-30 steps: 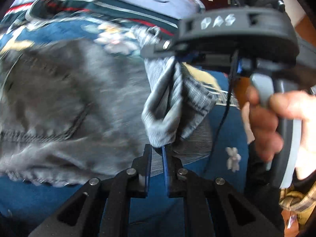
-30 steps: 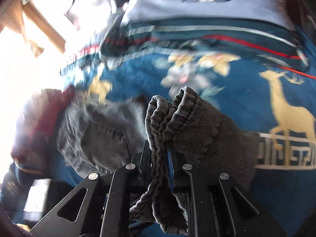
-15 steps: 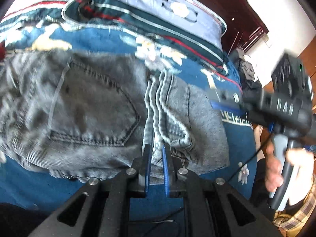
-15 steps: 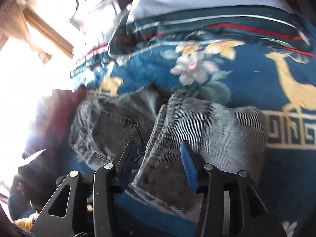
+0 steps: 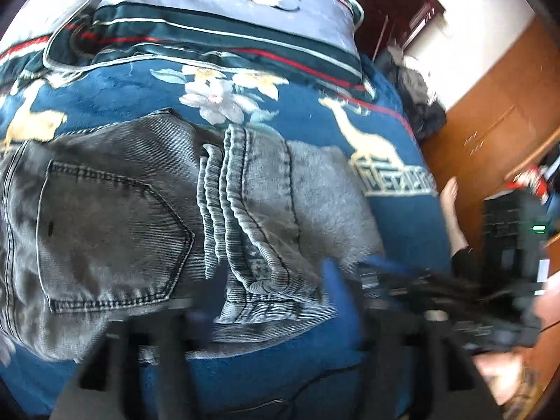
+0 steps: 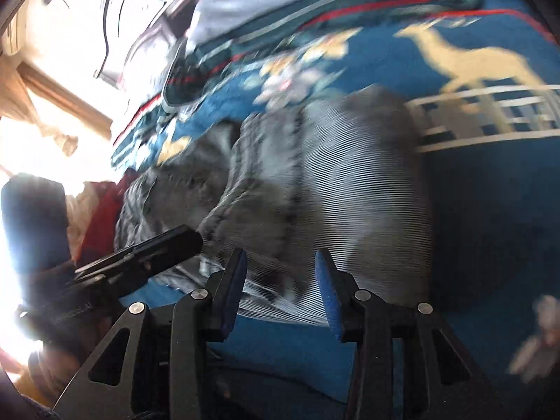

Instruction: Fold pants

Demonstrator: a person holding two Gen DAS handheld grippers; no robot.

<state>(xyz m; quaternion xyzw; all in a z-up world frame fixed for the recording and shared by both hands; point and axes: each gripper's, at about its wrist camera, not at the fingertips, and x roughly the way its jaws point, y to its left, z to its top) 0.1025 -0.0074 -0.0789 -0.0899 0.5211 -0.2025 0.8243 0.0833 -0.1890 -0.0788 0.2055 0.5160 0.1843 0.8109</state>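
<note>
Between the blue pads of the left gripper (image 5: 276, 301) nothing is gripped: its jaws have just been opening and are seen wide apart, though blurred, above the near edge of the folded pants (image 5: 168, 217). The right gripper (image 6: 280, 283) is likewise seen with its jaws partly spread; they have just been opening, and no cloth is pinched, the pads being held just over the near hem of the pants (image 6: 315, 189). From the right wrist view, a dark finger of the left gripper (image 6: 154, 248) is seen beside the left part of the cloth.

The grey denim pants are laid on a blue blanket (image 5: 395, 224) with gold deer and pale flowers, near its front edge. A back pocket (image 5: 105, 234) is shown on the left half, and the cuffed leg ends (image 5: 241, 210) are lain over the middle. Beyond the pants, at the far edge of the blanket, a striped pillow (image 5: 224, 17) is set. No containers are shown.
</note>
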